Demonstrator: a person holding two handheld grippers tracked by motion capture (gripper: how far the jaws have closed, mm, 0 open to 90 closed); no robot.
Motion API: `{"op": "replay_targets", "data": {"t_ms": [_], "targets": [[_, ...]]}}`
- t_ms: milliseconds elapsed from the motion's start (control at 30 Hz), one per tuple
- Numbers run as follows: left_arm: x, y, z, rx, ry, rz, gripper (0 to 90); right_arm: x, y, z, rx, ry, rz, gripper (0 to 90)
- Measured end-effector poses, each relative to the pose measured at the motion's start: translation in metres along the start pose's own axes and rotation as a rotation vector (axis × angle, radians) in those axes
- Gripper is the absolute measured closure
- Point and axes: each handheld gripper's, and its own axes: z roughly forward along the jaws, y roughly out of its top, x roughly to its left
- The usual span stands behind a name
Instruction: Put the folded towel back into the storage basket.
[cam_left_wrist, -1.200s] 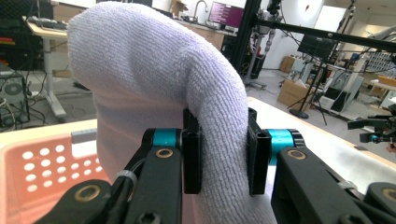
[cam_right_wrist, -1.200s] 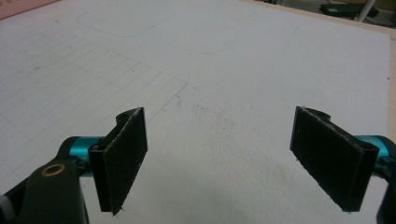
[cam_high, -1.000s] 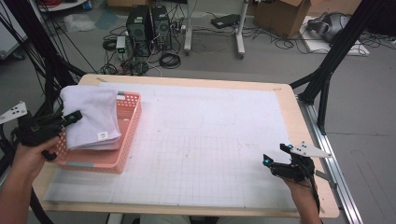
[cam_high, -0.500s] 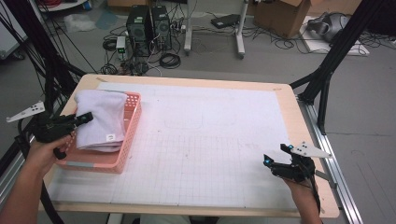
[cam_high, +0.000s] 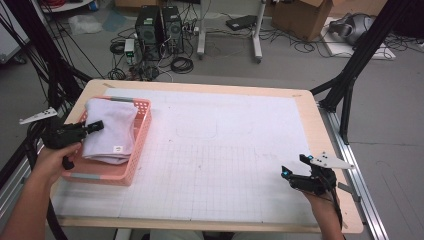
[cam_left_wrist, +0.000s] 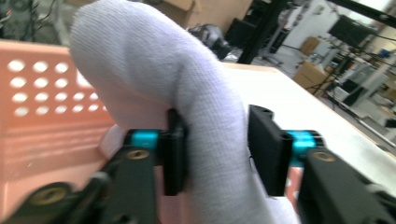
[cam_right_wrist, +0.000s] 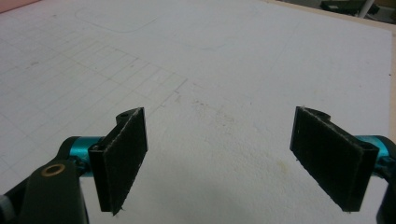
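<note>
Left gripper (cam_left_wrist: 217, 156) jaws have just been opening, a fold of the folded white terry towel (cam_high: 110, 131) between them in the pink perforated plastic basket (cam_high: 131, 162) at left of frame; risk: withdrawing could snag and unfold it; right gripper (cam_right_wrist: 219, 158) spread, idle.

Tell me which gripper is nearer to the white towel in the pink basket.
Left. The left gripper is at the towel, its fingers just opened around a fold that lies between them. The right gripper sits open across the table, at the near right corner.
</note>
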Motion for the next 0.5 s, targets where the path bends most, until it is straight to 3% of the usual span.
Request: {"op": "replay_targets", "data": {"t_ms": [100, 167, 267, 400, 500], "targets": [[0.0027, 0.0002, 0.0004, 0.031, 0.056, -0.03, 43.5, -0.0005, -0.0003, -0.0004, -0.001, -0.001, 0.005, 17.7], [0.0034, 0.0004, 0.0005, 0.048, 0.097, -0.034, 42.3, -0.0007, -0.0006, -0.0007, 0.001, -0.001, 0.009, 17.7], [0.002, 0.0011, 0.0025, 0.11, 0.177, 0.009, 42.2, -0.0005, -0.0004, -0.0004, 0.001, -0.002, 0.007, 17.7], [0.0004, 0.0006, 0.0061, 0.151, 0.221, 0.035, 43.1, 0.0003, 0.0001, 0.0001, 0.002, 0.0, 0.003, 17.7], [-0.0014, 0.0002, 0.0088, 0.179, 0.249, 0.068, 50.3, 0.0002, -0.0003, -0.0001, 0.005, -0.001, 0.008, 17.7]]}}
